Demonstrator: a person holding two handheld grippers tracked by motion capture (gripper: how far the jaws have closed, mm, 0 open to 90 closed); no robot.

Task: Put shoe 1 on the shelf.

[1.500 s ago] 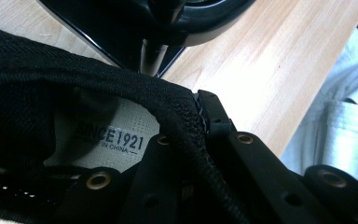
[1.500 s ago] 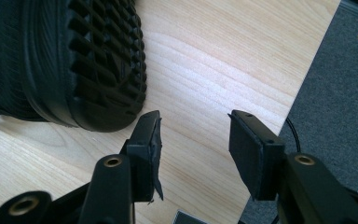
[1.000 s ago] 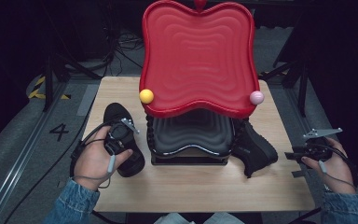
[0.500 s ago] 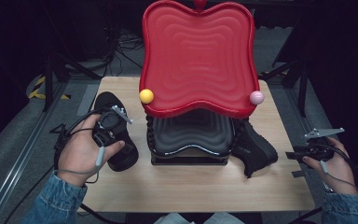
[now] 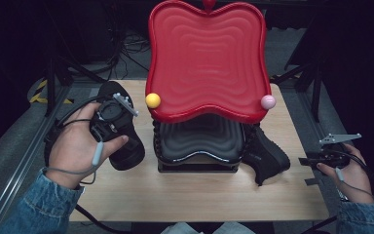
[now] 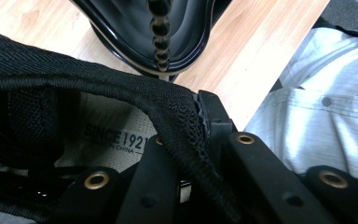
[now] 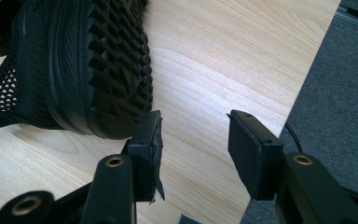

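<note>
The left gripper (image 5: 111,117) pinched one black shoe (image 5: 126,146) left of the rack (image 5: 197,146). The right gripper (image 7: 193,140) gaped wide beside the second shoe (image 7: 74,65).

I see denim sleeves (image 5: 44,204) on both arms, black grippers w/ brass-ringed screw holes (image 7: 115,162), grey cable (image 5: 97,153), grey three-cornered plate (image 5: 340,139) on right.

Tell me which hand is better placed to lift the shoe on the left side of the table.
Left. The left tool is already clamped on the collar of the left shoe. The right tool is open over the table's right edge, beside the other shoe.
</note>
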